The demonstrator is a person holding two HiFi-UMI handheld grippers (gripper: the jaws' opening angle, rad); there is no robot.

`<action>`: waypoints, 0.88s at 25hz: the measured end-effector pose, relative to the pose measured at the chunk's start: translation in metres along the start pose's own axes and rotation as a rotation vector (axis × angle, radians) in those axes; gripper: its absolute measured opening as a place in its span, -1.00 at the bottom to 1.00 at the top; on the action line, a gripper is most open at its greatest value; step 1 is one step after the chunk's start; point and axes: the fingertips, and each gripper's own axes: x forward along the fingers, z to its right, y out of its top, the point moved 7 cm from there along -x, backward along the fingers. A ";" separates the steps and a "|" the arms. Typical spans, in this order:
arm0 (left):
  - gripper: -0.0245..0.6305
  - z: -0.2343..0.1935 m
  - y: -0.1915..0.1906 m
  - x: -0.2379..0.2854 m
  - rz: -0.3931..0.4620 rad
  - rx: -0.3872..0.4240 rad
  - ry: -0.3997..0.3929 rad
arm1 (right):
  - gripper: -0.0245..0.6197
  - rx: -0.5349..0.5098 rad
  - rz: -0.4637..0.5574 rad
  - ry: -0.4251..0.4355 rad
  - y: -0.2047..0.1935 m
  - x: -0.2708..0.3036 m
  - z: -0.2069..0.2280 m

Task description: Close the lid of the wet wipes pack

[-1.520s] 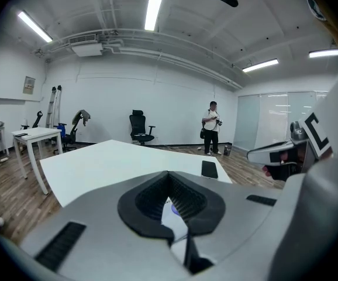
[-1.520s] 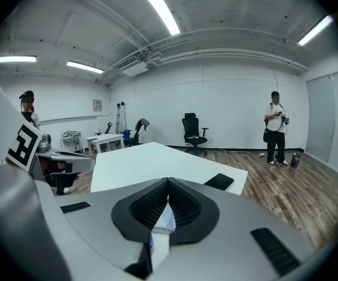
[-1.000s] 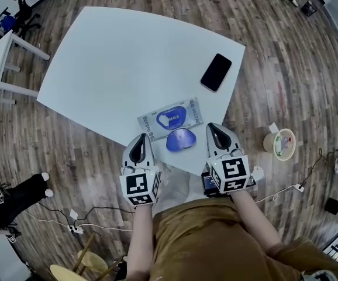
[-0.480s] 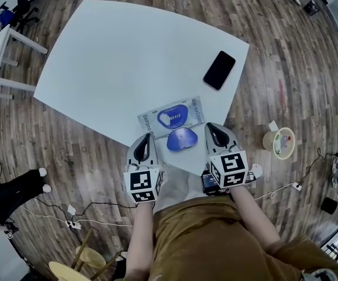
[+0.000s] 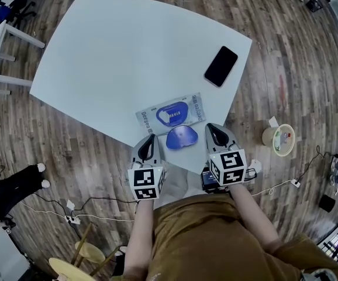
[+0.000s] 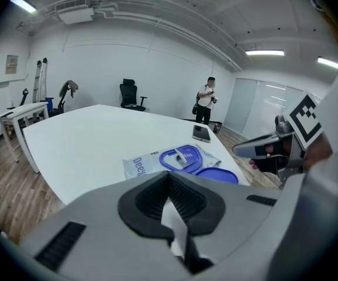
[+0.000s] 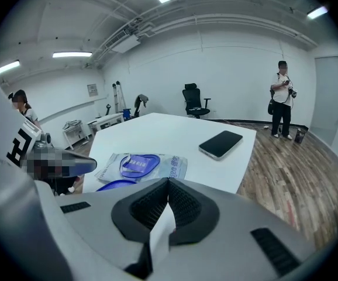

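Observation:
The wet wipes pack (image 5: 170,115) lies flat near the white table's (image 5: 116,51) front edge. Its blue oval lid (image 5: 180,137) is flipped open toward me and rests on the table. The pack (image 6: 175,158) and lid (image 6: 217,175) show ahead in the left gripper view, and the pack (image 7: 138,165) and lid (image 7: 116,185) in the right gripper view. My left gripper (image 5: 151,138) hovers at the table edge just left of the lid, shut and empty. My right gripper (image 5: 211,127) is just right of the lid, also shut and empty. Neither touches the pack.
A black phone (image 5: 221,66) lies at the table's far right corner. A small tub (image 5: 278,142) stands on the wood floor to the right, with cables (image 5: 69,218) and a stool (image 5: 75,265) behind me. A person (image 7: 282,98) stands far off.
Both grippers have edged slightly forward and inward toward the open lid. The pack, lid and phone have not moved on the table.

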 end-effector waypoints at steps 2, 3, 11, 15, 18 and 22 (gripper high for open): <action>-0.94 0.001 -0.005 0.002 -0.016 -0.001 -0.007 | -0.90 -0.004 -0.024 0.008 -0.007 0.002 -0.002; -0.94 0.001 -0.007 0.002 -0.026 -0.002 -0.008 | -0.90 -0.005 -0.034 0.013 -0.010 0.003 -0.002; -0.94 -0.001 -0.017 0.004 -0.064 -0.018 -0.023 | -0.90 -0.011 -0.064 0.032 -0.015 0.009 -0.008; -0.94 -0.001 -0.021 0.007 -0.071 -0.018 -0.027 | -0.90 -0.025 -0.069 0.037 -0.018 0.013 -0.009; -0.94 -0.002 -0.025 0.008 -0.084 -0.021 -0.028 | -0.90 -0.033 -0.077 0.041 -0.020 0.014 -0.011; -0.94 0.000 -0.031 0.009 -0.108 -0.024 -0.035 | -0.90 -0.030 -0.092 0.049 -0.022 0.013 -0.011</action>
